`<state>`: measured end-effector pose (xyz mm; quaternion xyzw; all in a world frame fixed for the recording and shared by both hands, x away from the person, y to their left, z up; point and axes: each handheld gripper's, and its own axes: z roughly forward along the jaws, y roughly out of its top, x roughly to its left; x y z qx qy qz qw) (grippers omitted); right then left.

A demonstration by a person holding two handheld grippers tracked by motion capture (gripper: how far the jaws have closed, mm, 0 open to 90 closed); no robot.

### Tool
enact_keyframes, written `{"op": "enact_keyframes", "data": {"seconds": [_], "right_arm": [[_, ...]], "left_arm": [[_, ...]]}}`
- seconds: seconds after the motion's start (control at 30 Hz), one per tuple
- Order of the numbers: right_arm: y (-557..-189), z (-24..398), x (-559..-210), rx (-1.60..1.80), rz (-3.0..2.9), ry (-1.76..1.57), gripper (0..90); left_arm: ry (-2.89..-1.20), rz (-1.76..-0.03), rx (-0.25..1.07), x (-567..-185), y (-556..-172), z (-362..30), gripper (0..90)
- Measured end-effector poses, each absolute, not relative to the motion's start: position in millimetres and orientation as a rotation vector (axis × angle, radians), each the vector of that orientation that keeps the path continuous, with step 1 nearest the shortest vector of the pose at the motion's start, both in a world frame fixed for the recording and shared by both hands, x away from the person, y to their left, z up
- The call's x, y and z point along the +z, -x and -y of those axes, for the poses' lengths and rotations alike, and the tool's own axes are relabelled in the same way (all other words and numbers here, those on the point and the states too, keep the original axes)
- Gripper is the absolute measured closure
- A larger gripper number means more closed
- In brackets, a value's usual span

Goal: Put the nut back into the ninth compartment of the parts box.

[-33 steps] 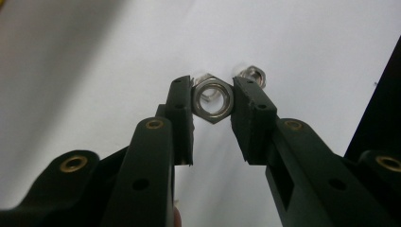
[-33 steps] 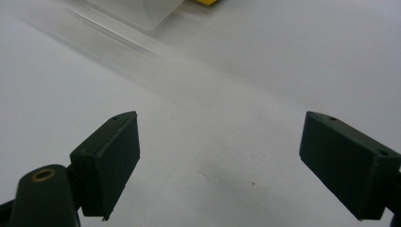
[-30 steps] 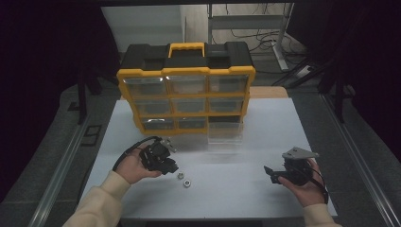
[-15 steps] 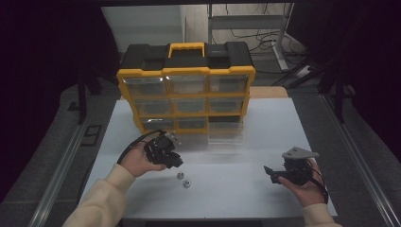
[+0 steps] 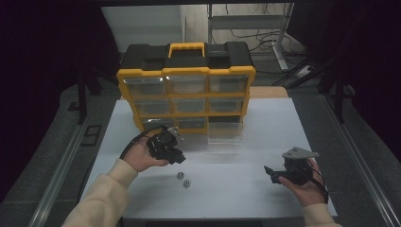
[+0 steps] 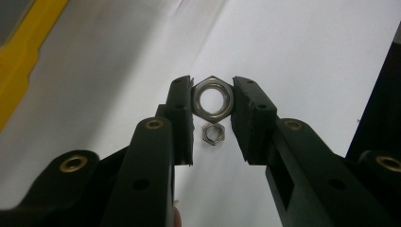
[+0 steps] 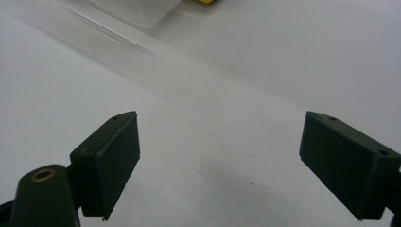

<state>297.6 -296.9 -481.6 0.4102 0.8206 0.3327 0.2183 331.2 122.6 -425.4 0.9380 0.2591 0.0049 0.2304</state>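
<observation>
While high view blurs it, left gripper [image 6: 213, 97] clamps hex nut [image 6: 213, 97].

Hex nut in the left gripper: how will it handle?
The nut looks like rigid metal, so it probably won't deform. Its shiny flats may slip between the left gripper pads. Dropped on edge on the table, it could roll.

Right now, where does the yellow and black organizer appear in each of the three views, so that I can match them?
High view: the organizer stands at the far middle of the table, with its handle on top.
Left gripper view: a yellow strip of the organizer fills the top left corner.
Right gripper view: a small yellow sliver of it sits at the top edge, beside the clear drawer.
Shared landmark: the white table top.
</observation>
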Motion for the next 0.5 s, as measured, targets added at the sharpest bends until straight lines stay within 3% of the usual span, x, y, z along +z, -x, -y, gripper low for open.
{"op": "enact_keyframes", "data": {"seconds": [0.5], "right_arm": [[-298,297,-482,0.92,-2.276,-1.136,13.8]], "left_arm": [[-2.577,-0.701,0.022,-411,-339,-117,70.5]]}}
